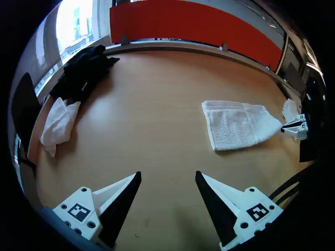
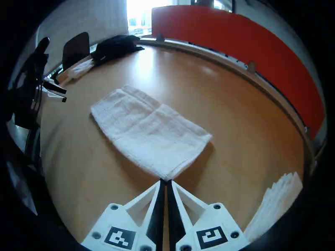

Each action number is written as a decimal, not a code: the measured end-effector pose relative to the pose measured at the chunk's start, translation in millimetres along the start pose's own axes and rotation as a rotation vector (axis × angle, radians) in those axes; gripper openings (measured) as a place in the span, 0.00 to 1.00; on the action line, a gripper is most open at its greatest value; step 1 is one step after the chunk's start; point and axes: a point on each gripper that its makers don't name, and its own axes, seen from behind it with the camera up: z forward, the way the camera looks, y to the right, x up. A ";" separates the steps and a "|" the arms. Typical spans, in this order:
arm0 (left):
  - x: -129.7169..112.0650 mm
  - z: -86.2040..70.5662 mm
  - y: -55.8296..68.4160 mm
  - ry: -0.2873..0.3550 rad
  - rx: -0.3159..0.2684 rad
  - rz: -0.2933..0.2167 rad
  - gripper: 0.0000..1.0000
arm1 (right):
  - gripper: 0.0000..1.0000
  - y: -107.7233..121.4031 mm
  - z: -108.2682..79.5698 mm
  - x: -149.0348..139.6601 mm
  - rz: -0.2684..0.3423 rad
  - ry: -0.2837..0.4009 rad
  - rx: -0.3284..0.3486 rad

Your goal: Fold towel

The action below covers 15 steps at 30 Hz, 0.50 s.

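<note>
Left gripper (image 1: pixel 167 175) was released, fingers spread wide, hovering over the light wooden table (image 1: pixel 159 108). The folded white terry towel (image 2: pixel 146 129) lay flat mid-table, right of the left gripper. Right gripper (image 2: pixel 166 183) was clenched on the towel's near corner, which was slightly raised. A bunched white cloth (image 1: pixel 58 121) lay beside a black garment (image 1: pixel 83 71), well apart from the towel.

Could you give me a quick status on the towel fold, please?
Left gripper open, above wooden table. Right gripper shut at corner of folded white terry towel, lying flat. Black garment far off, not obstructing.
</note>
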 end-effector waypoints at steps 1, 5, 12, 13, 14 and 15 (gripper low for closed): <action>0.5 0.1 -0.1 0.001 0.000 0.001 0.96 | 0.04 1.3 -3.0 4.7 -0.002 0.011 -0.006; 3.2 0.6 0.1 0.003 -0.001 0.002 0.96 | 0.04 6.1 -15.8 23.6 -0.015 0.052 -0.027; 9.3 1.2 0.9 0.010 -0.003 0.005 0.96 | 0.04 16.2 -40.6 51.6 -0.050 0.108 -0.063; 9.9 1.1 1.1 0.011 -0.003 0.005 0.96 | 0.04 17.5 -43.7 54.7 -0.056 0.113 -0.067; 10.5 1.1 1.2 0.011 -0.004 0.005 0.96 | 0.04 18.8 -46.9 57.8 -0.061 0.118 -0.072; 11.1 1.0 1.6 0.012 -0.004 0.006 0.96 | 0.04 20.1 -49.9 60.9 -0.068 0.124 -0.076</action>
